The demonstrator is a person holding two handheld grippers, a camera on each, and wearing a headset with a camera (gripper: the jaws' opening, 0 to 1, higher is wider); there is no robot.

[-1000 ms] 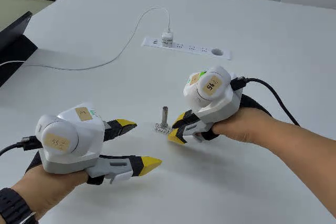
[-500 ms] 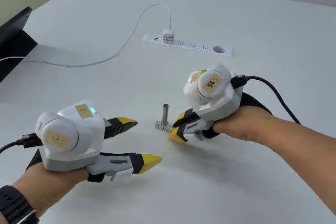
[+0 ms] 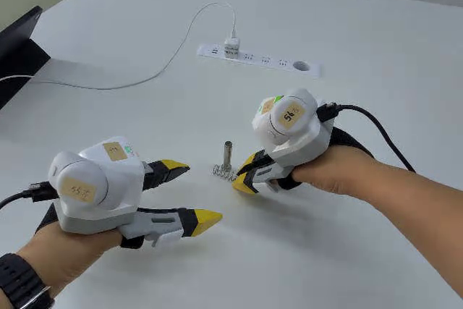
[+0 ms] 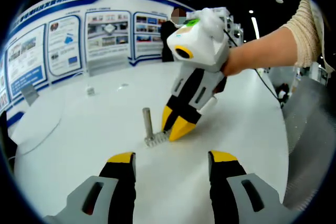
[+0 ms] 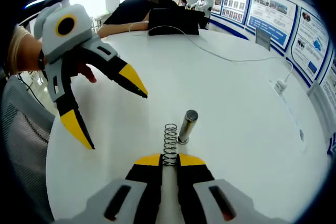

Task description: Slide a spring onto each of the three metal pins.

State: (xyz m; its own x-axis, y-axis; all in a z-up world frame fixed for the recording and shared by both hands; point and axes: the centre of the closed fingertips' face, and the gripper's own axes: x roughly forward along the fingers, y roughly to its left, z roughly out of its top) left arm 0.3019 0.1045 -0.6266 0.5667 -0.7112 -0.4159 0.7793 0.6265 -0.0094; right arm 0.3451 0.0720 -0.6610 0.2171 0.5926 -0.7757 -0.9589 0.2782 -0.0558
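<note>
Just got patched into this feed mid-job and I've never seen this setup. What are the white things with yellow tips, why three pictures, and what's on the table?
There is no robot: a person holds a two-jaw hand tool in each hand. The wide picture comes from a camera on the person's head. The two round ones come from cameras riding on each tool, looking along its jaws. The left gripper is open and holds nothing. The right gripper is shut on one end of a small spring, whose other end lies by the foot of a metal pin standing upright on the white table. The spring is not on the pin yet. Farther back lies a power strip with a charger and cable plugged in.
</note>
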